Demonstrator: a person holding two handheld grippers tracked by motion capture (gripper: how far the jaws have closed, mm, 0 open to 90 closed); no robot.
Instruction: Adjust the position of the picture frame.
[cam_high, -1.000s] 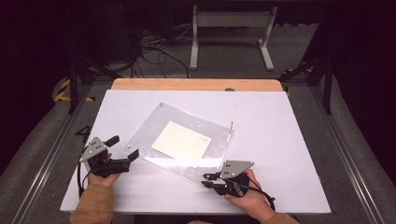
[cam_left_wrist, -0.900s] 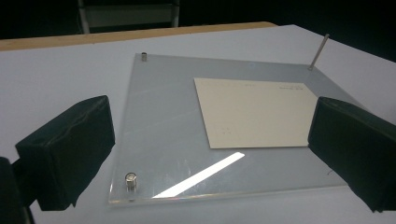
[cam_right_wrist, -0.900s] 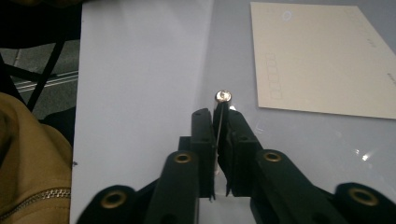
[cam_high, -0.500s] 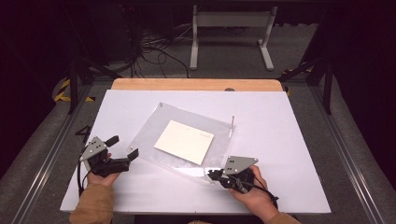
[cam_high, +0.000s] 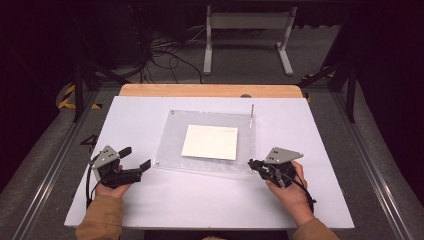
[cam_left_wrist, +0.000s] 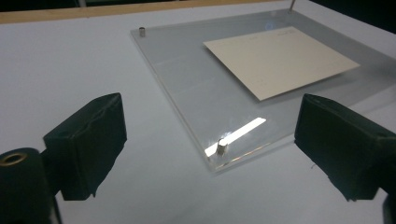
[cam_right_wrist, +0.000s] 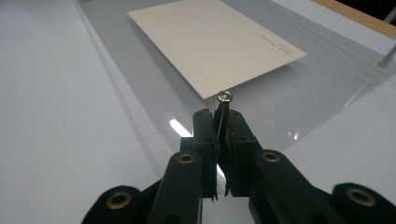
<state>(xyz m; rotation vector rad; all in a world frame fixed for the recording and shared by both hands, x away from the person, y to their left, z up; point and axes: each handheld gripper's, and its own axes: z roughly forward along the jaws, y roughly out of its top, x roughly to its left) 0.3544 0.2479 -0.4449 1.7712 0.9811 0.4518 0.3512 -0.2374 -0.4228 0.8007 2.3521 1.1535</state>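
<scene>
Right gripper pinches a frame pin; left waits spread beside the acrylic frame.

The right gripper (cam_right_wrist: 219, 122), jaws pressed together on a small metal pin (cam_right_wrist: 224, 97), lifts it off the clear acrylic frame (cam_high: 170, 145) holding a cream card (cam_high: 210, 142). The left gripper (cam_left_wrist: 210, 140), jaws just narrowed but empty, faces the near corner's standoff (cam_left_wrist: 222, 148), probably next.

No text, label, brand or number can be read. The cream rectangular paper card (cam_right_wrist: 215, 44) under the clear acrylic plate (cam_high: 170, 150) bears faint printing: a short line toward its 2 o'clock corner and a row of small boxes along its 7 o'clock edge in the right gripper view, all too small and pale to make out.
</scene>
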